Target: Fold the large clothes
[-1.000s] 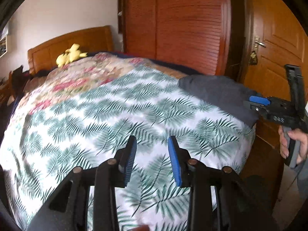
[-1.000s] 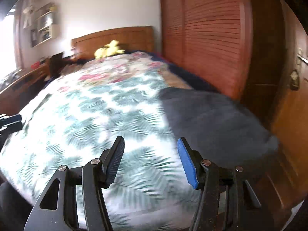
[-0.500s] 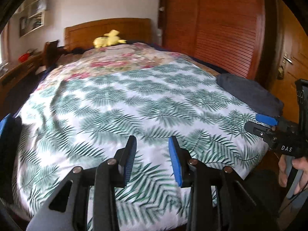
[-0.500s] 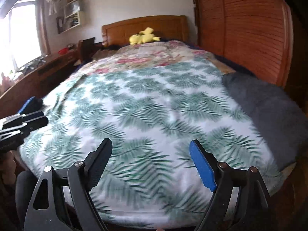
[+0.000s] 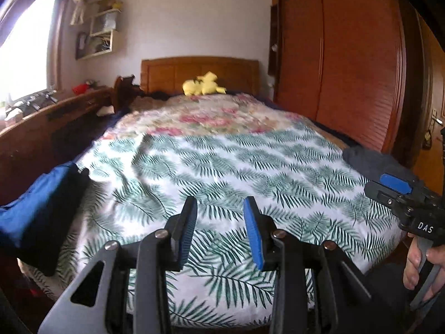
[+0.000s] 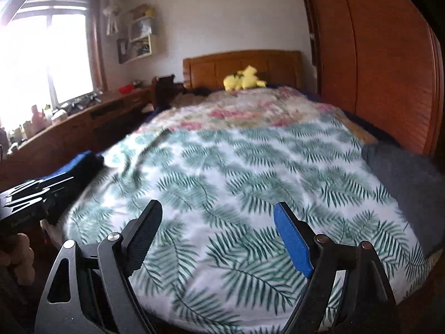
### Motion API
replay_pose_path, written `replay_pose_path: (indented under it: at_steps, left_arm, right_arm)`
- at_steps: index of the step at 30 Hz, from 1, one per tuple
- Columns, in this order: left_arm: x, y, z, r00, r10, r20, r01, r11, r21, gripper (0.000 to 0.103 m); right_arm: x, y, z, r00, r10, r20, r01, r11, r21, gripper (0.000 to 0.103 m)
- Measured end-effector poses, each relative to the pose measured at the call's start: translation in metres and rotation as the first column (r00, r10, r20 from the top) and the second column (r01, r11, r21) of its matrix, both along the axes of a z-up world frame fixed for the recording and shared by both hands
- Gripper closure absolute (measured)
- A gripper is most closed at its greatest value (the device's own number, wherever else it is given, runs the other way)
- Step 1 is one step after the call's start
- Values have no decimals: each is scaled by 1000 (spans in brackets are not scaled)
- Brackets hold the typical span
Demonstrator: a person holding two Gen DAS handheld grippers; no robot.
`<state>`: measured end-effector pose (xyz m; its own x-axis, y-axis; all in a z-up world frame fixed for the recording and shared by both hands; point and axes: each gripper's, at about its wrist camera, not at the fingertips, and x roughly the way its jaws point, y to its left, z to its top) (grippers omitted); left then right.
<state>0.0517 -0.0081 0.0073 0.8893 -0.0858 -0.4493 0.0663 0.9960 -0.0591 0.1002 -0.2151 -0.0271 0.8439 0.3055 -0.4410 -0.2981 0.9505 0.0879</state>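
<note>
A blue garment (image 5: 36,211) hangs over the bed's left near corner; it also shows in the right wrist view (image 6: 75,164). A dark grey garment (image 5: 372,161) lies at the bed's right edge, also in the right wrist view (image 6: 406,178). My left gripper (image 5: 219,217) is open and empty above the foot of the bed. My right gripper (image 6: 219,222) is wide open and empty above the same end. It also shows at the right of the left wrist view (image 5: 400,192).
The bed has a palm-leaf cover (image 5: 222,167) and a floral quilt (image 5: 211,117) behind. A yellow plush toy (image 5: 204,83) sits by the wooden headboard. A wooden wardrobe (image 5: 347,61) stands right, a long desk (image 5: 47,122) and window left.
Both views have swung left, away from the grey garment, and pulled back, bringing the blue garment, the desk and the window into sight. The right gripper has opened wider.
</note>
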Motion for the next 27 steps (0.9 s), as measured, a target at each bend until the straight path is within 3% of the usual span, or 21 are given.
replay_pose_path:
  at_steps: [9,27]
  left_arm:
    - [-27,15,31,995,34,95,-34,999,0,69]
    - [-35,17,28,992,57,117,-58,998,7,69]
  right_arm:
    - [-26,10,37,992,5,124,-7,1000,19,19]
    - [-33,9,38,990,9,139,-12,1000,18,19]
